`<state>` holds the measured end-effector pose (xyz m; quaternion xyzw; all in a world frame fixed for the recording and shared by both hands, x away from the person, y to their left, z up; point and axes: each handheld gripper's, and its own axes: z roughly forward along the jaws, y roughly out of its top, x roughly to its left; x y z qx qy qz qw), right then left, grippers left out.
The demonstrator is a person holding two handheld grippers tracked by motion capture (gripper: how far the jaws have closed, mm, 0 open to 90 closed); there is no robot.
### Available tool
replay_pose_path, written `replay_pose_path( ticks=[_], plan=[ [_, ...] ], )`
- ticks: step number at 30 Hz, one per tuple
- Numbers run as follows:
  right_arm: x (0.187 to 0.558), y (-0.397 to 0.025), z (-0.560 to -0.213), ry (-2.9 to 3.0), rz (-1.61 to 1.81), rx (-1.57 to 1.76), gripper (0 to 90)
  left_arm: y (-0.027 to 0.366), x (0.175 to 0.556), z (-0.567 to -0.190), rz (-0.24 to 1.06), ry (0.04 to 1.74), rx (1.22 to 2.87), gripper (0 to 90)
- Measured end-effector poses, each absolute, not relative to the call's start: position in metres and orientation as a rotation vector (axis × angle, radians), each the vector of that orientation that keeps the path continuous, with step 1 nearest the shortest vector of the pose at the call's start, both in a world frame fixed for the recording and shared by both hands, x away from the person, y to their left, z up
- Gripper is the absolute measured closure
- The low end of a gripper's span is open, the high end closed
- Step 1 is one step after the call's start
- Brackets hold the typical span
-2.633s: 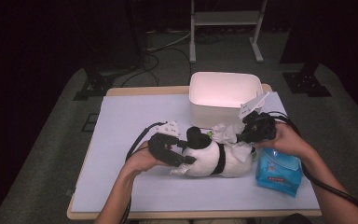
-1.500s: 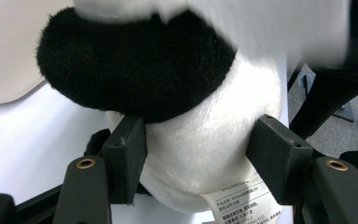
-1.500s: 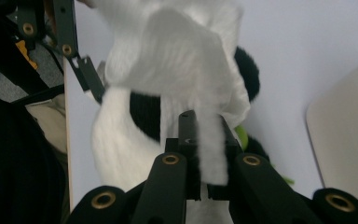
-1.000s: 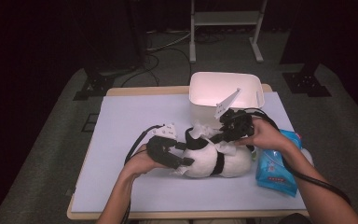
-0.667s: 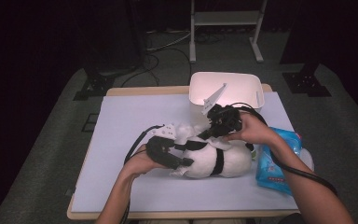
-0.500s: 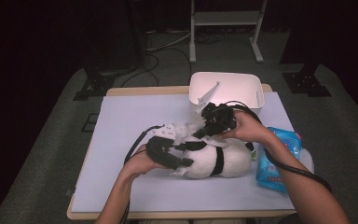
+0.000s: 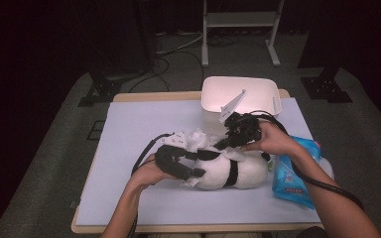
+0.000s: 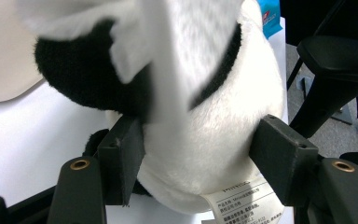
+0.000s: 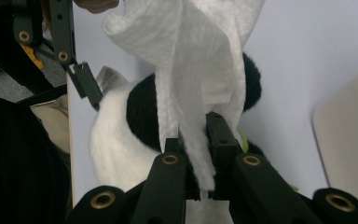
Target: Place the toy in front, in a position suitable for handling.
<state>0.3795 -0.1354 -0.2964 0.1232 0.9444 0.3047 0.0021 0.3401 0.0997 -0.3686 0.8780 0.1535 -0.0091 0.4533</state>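
Note:
A black-and-white panda plush [image 7: 238, 171] lies on its side on the pale blue table mat. My left gripper [image 7: 194, 172] is shut on the plush's left end; in the left gripper view its pads [image 8: 122, 157] squeeze the white body [image 8: 205, 116] from both sides, above a sewn label [image 8: 242, 205]. My right gripper [image 7: 220, 144] hovers over the plush's upper left and is shut on a crumpled white wipe [image 7: 198, 139]. In the right gripper view the wipe [image 9: 191, 56] hangs from between the jaws [image 9: 196, 140] over the plush [image 9: 121, 140].
An empty white bin [image 7: 240, 94] stands at the back of the table, right behind my right gripper. A blue pack of wipes [image 7: 295, 173] lies at the plush's right end, under the right forearm. Bare mat [image 7: 134, 124] stretches to the left.
My right gripper has carried the white wipe leftward from near the blue pack to above the plush's left part. The left gripper has kept its hold in place.

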Motion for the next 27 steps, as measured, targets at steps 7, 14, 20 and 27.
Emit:
replay_pose_path(
  ticks=[7,14,20,27],
  plan=[
    [0.373,-0.161,-0.308,2.972,0.936,0.446,85.7,0.101,0.342,-0.369,-0.023,0.391,2.163,35.6],
    [0.370,-0.185,-0.317,2.968,0.946,0.527,85.7,0.101,0.343,-0.371,-0.033,0.404,2.149,34.5],
    [0.371,-0.191,-0.322,2.963,0.973,0.550,85.8,0.100,0.342,-0.371,-0.024,0.412,2.156,29.3],
    [0.373,-0.199,-0.324,2.940,0.982,0.576,85.8,0.097,0.339,-0.373,-0.031,0.397,2.178,22.8]
  ],
)
